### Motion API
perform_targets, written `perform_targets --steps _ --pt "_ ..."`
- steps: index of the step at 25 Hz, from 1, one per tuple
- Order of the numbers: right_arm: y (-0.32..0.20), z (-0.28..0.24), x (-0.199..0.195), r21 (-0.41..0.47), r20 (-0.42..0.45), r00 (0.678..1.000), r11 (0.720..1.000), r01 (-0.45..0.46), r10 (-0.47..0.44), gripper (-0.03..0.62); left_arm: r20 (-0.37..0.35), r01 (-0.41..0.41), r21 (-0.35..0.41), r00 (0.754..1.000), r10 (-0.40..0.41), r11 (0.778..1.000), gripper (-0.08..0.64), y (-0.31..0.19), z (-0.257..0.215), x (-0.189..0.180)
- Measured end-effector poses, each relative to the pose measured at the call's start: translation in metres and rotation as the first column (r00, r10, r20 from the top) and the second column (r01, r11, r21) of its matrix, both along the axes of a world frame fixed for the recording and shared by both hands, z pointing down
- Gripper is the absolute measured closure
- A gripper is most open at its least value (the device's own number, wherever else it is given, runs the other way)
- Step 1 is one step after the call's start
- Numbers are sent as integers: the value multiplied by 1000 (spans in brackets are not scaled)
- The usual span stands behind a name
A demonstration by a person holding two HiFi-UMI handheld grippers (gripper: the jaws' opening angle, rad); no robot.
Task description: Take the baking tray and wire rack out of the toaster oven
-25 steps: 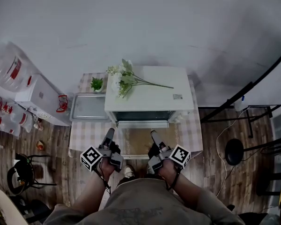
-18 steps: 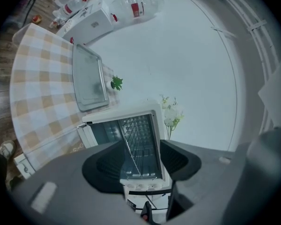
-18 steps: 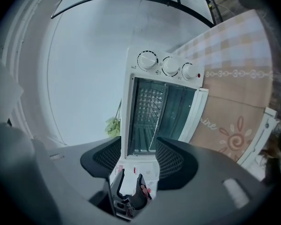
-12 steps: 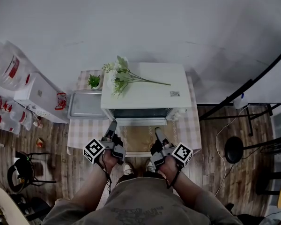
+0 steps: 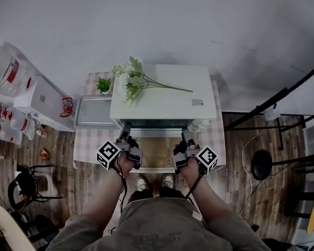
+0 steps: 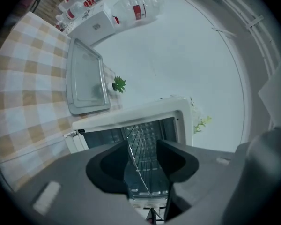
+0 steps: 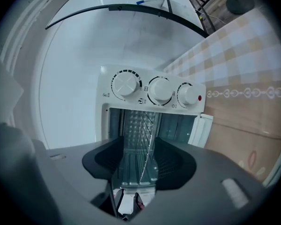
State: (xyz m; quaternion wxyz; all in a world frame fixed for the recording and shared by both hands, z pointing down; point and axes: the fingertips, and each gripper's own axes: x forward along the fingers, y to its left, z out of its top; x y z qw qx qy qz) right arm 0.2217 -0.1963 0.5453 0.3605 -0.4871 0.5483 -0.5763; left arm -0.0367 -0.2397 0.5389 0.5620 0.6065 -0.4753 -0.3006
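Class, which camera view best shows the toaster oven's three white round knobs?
The right gripper view: the three white round knobs face its camera on the white toaster oven. The head view looks down on the oven's top, which hides them. The left gripper view shows the open front, no knobs.

1. The head view looks steeply down from high above the front edge of the table (image 5: 90, 140) onto the toaster oven (image 5: 164, 95).
2. The left gripper view faces the oven's open mouth from close by, rolled sideways.
3. The right gripper view does likewise; both views share the wire rack (image 6: 139, 146) inside.
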Motion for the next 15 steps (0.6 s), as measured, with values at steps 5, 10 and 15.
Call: perform_targets --steps 5,10,15 --pt "-27 13 1 6 13 1000 1000 -16 16 370 -13 -3 -4 1000 3 1000 373 -15 14 12" --pt "-50 24 0 32 59 997 999 -44 42 356 -21 -12 22 1000 12 1000 377 -28 25 24" --pt "-70 34 -4 76 54 998 997 -32 28 374 -42 -10 56 999 12 998 377 -41 35 24"
